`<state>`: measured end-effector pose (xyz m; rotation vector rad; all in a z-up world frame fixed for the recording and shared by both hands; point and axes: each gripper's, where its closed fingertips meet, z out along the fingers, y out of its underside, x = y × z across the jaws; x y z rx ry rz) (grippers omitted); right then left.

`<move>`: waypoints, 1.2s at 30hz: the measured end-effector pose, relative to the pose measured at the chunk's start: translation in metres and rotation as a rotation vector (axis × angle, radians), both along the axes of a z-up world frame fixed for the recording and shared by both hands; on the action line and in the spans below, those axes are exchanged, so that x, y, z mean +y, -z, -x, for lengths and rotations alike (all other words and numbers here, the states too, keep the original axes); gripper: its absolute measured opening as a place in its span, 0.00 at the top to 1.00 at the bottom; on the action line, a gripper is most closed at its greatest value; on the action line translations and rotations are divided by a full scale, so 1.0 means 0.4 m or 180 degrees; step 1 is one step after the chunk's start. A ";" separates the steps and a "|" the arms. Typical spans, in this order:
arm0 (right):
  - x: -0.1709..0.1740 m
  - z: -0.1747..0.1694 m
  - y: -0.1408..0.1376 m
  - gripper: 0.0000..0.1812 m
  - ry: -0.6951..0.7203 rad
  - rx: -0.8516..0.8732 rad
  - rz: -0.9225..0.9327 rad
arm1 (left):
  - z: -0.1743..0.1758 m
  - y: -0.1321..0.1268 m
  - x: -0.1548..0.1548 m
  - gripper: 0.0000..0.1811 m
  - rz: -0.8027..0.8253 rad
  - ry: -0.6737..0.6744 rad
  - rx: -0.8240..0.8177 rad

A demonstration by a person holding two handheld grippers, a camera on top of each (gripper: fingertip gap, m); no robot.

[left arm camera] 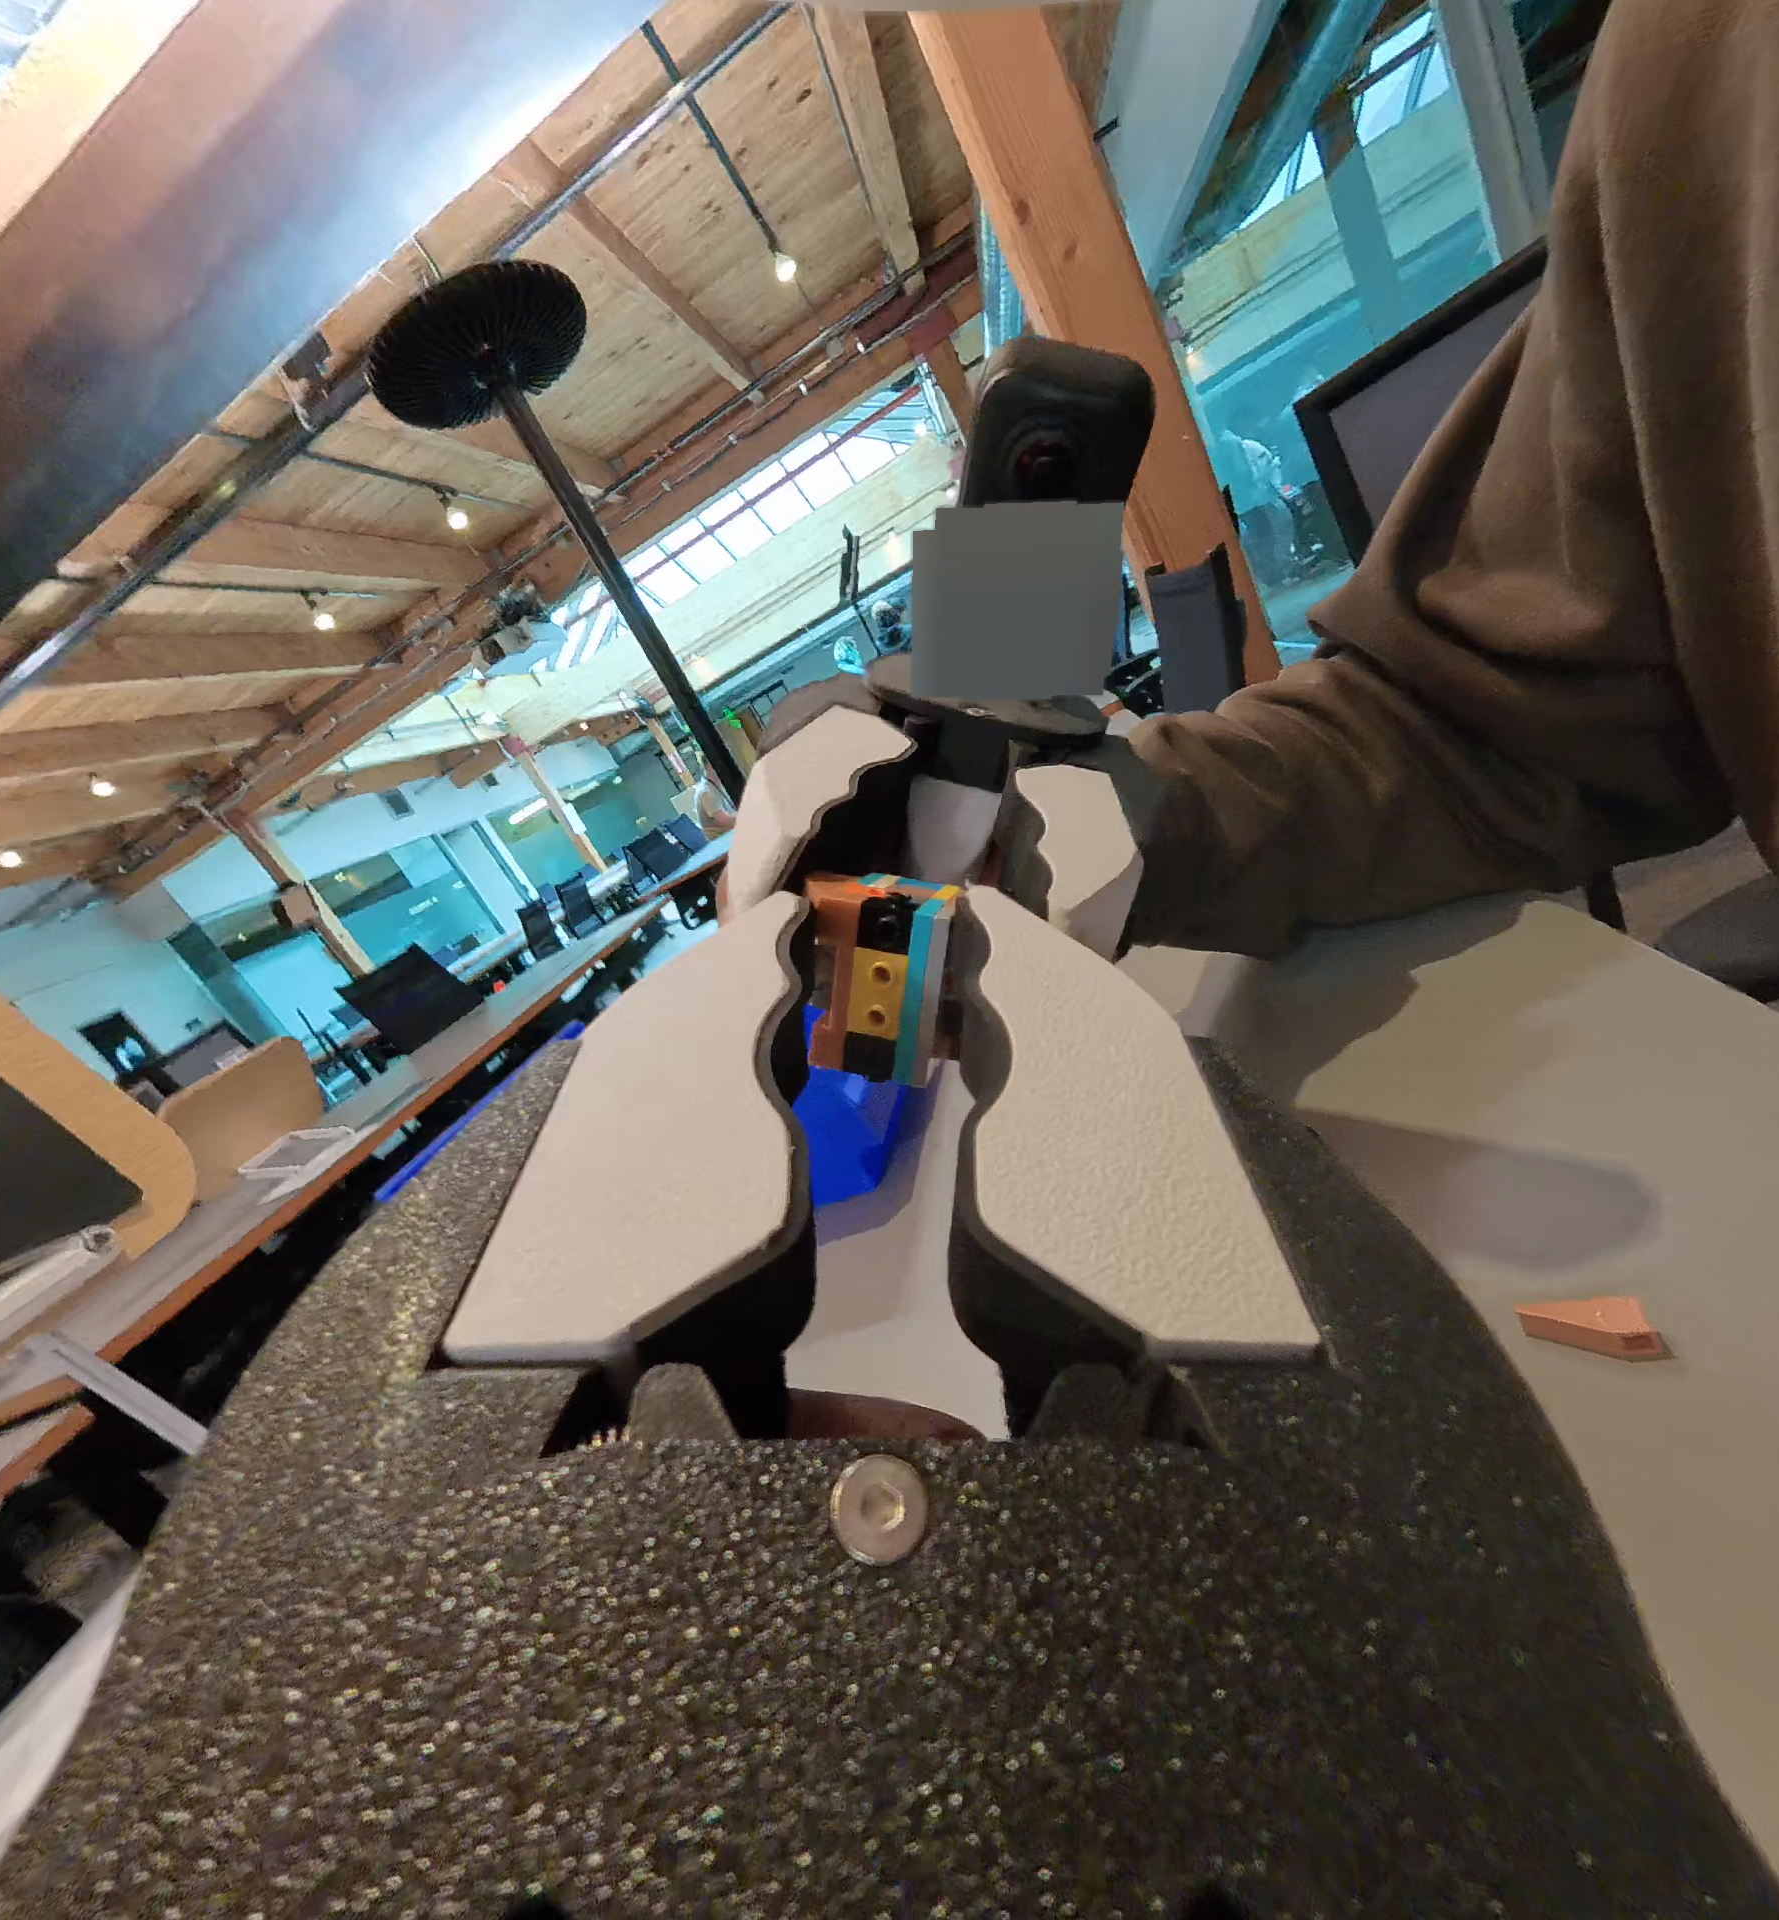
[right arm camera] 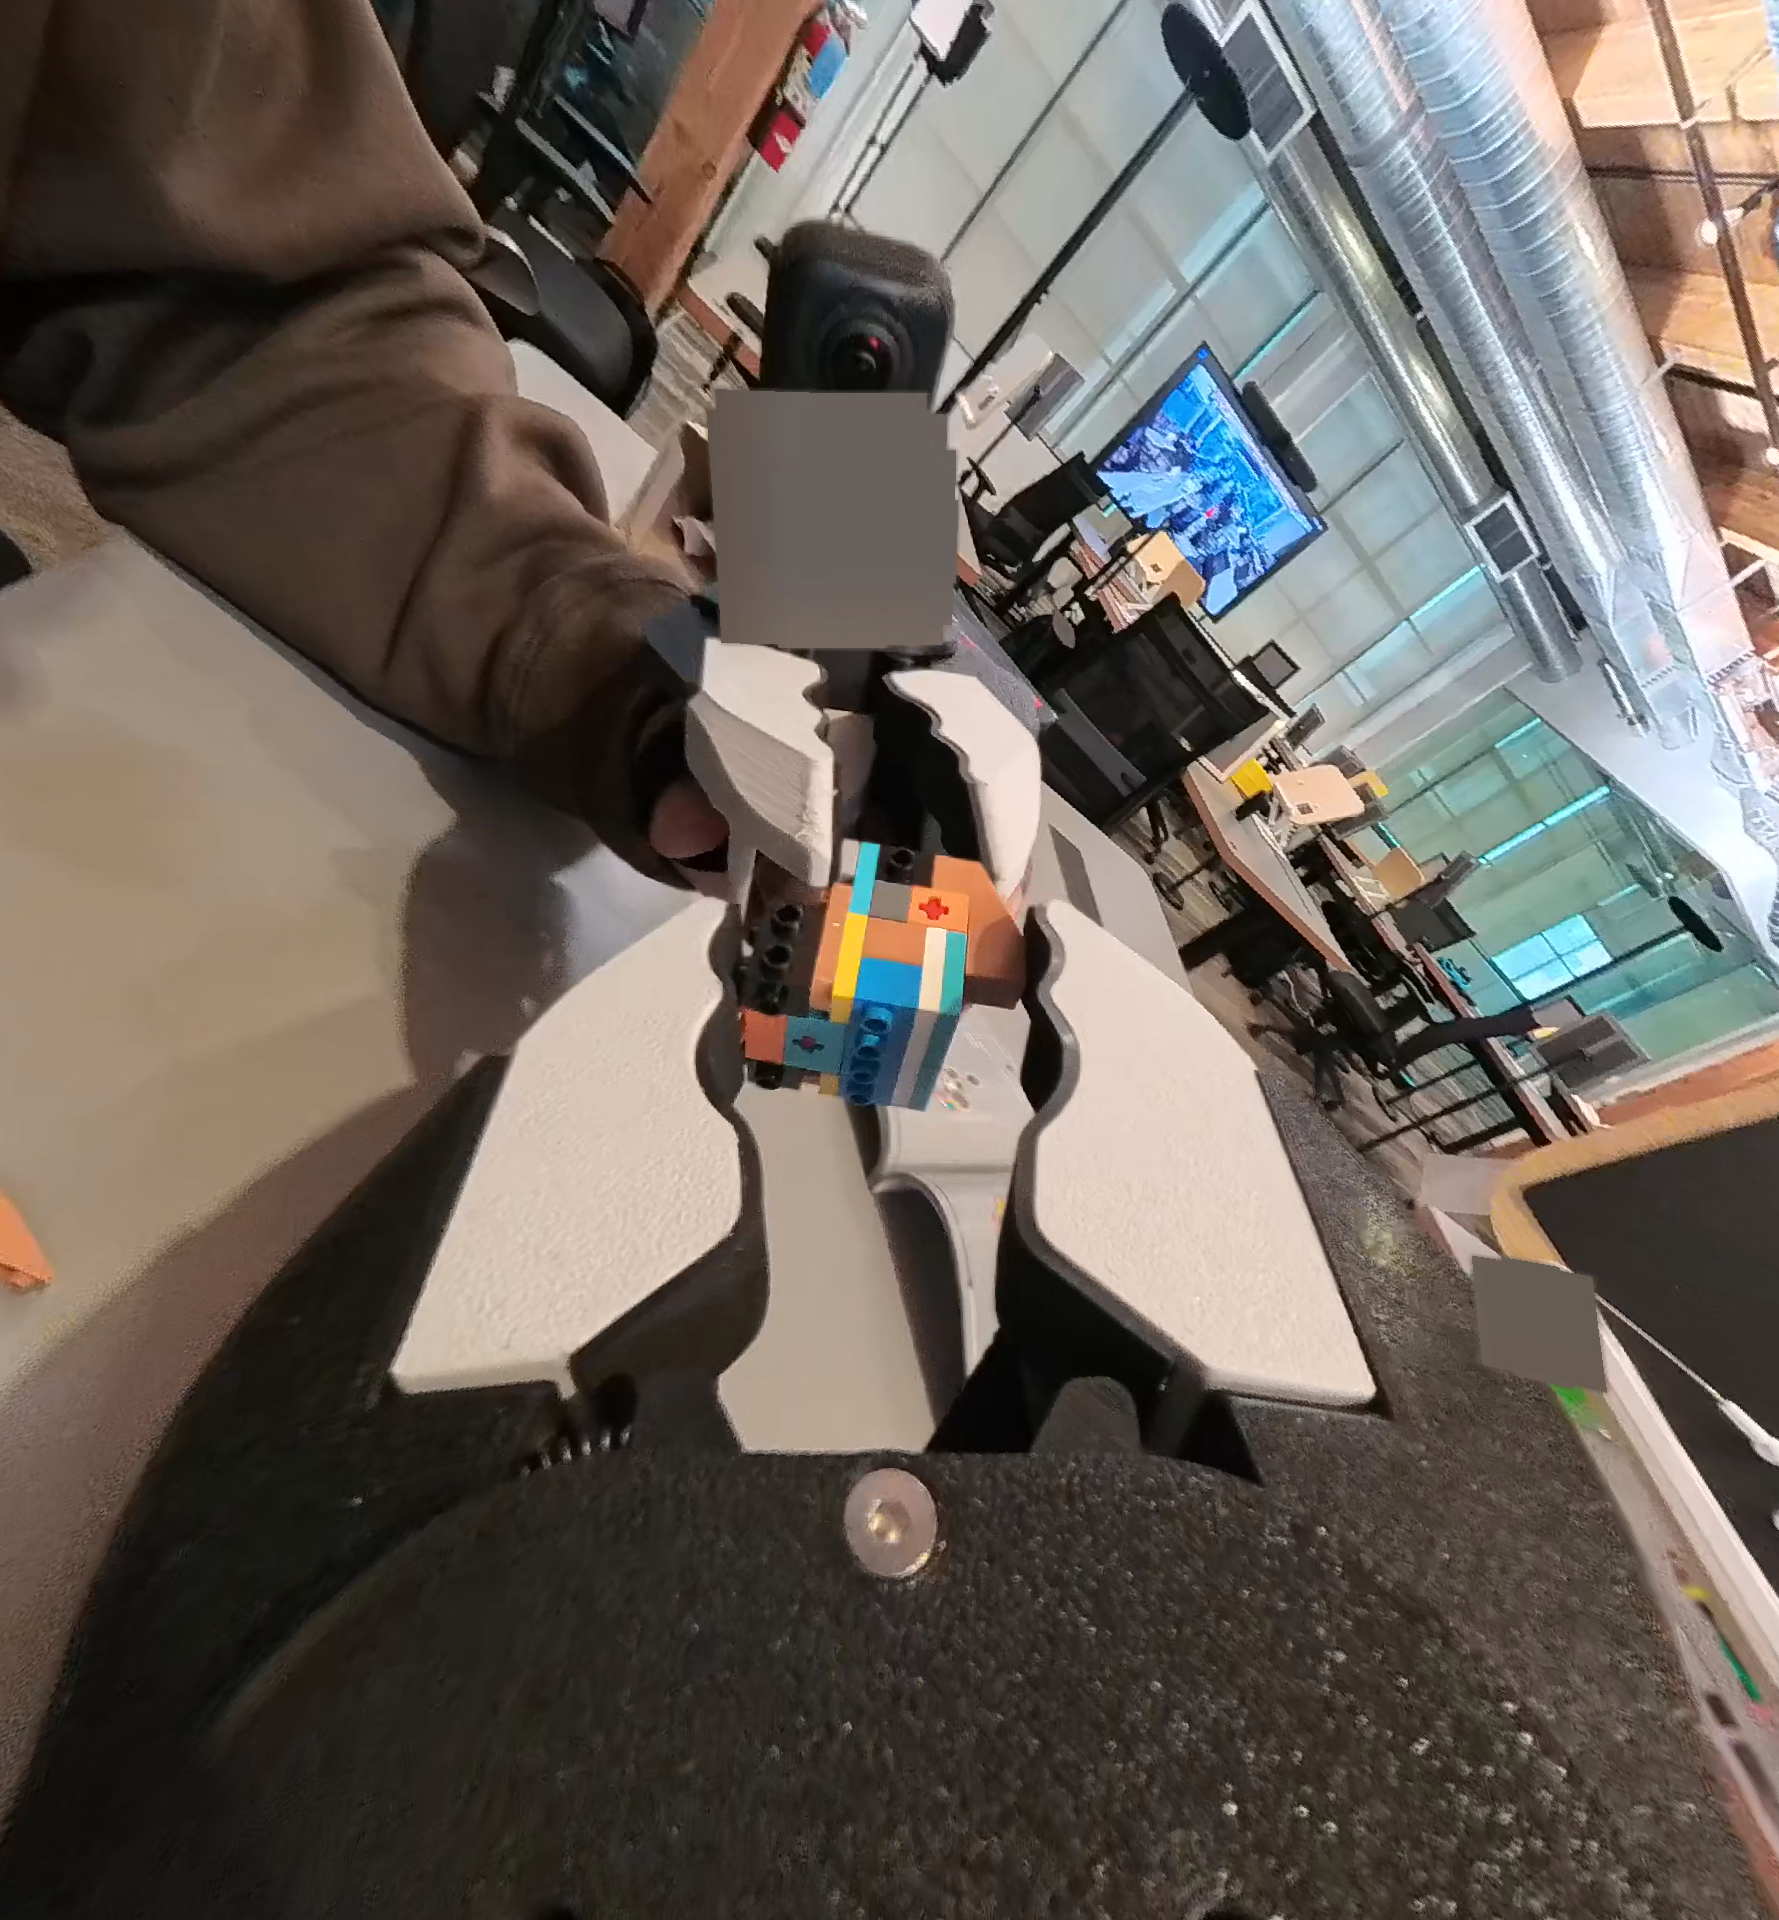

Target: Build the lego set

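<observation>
Lego block (right arm camera: 869,987) pinched between both grippers' fingers (left arm camera: 719,1029), above the table (left arm camera: 1487,1122)

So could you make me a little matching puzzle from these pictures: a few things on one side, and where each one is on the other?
Things
1. lego block
2. loose tan piece
3. blue bin
4. wall screen

Places
A. far off in the office, lit up
B. lying alone on the white table
C. below the block, partly hidden
D. held up between both sets of jaws

Pairs: 1-D, 2-B, 3-C, 4-A
</observation>
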<state>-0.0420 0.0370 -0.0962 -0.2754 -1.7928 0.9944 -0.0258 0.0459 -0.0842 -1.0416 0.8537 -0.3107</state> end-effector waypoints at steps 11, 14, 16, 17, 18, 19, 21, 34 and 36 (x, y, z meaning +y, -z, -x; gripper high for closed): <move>0.057 0.025 0.013 0.72 0.0491 0.0119 -0.0388 | 0.025 0.040 0.077 0.70 0.1496 0.0300 -0.1012; 0.054 0.028 0.021 0.72 0.0511 0.0133 -0.0487 | 0.011 0.050 0.080 0.68 0.2020 0.0622 -0.1367; 0.049 0.029 0.025 0.72 0.0505 0.0145 -0.0545 | 0.006 0.050 0.077 0.68 0.2260 0.0860 -0.1606; 0.047 0.029 0.027 0.72 0.0505 0.0148 -0.0568 | 0.005 0.050 0.076 0.69 0.2362 0.0959 -0.1701; 0.046 0.030 0.029 0.72 0.0509 0.0150 -0.0589 | 0.003 0.055 0.077 0.69 0.2464 0.1010 -0.1751; 0.045 0.031 0.029 0.72 0.0515 0.0163 -0.0608 | -0.001 0.063 0.078 0.70 0.2545 0.1033 -0.1753; 0.041 0.032 0.031 0.72 0.0515 0.0172 -0.0638 | -0.012 0.076 0.076 0.72 0.2614 0.1060 -0.1705; 0.018 0.040 0.022 0.72 0.0607 0.0193 -0.0450 | -0.010 0.047 0.037 0.78 0.2511 0.2058 -0.2467; 0.019 0.042 0.017 0.72 0.0647 0.0210 -0.0418 | -0.007 0.038 0.030 0.78 0.2478 0.2196 -0.2549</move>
